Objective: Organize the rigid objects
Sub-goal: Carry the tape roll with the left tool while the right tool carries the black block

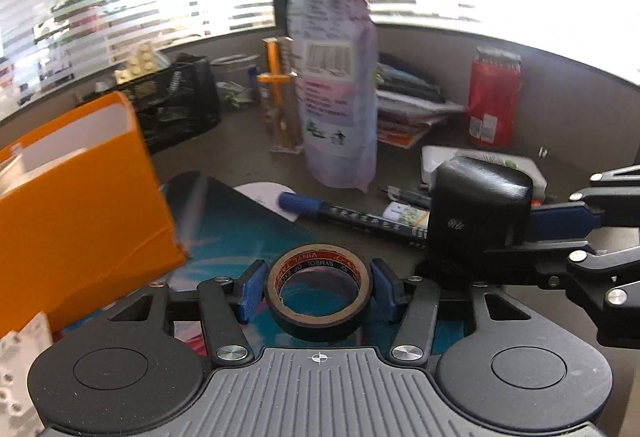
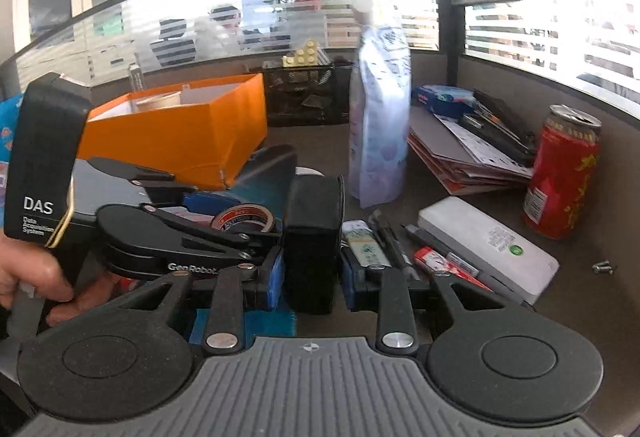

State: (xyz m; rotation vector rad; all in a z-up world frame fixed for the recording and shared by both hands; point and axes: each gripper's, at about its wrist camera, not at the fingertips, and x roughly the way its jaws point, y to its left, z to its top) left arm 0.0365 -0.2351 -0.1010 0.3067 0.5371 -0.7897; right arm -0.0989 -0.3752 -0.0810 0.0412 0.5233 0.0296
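The left gripper has its two blue pads clamped on one roll of black tape, held over the teal mat just in front of the one orange box. The right gripper has its two pads closed on one upright black case, which sits just right of the tape roll and further from the orange box. Also right of the orange box: one pale pouch standing upright, one red can, one white flat box, and one blue-capped marker lying on the desk.

Desk — can, pouch, orange box
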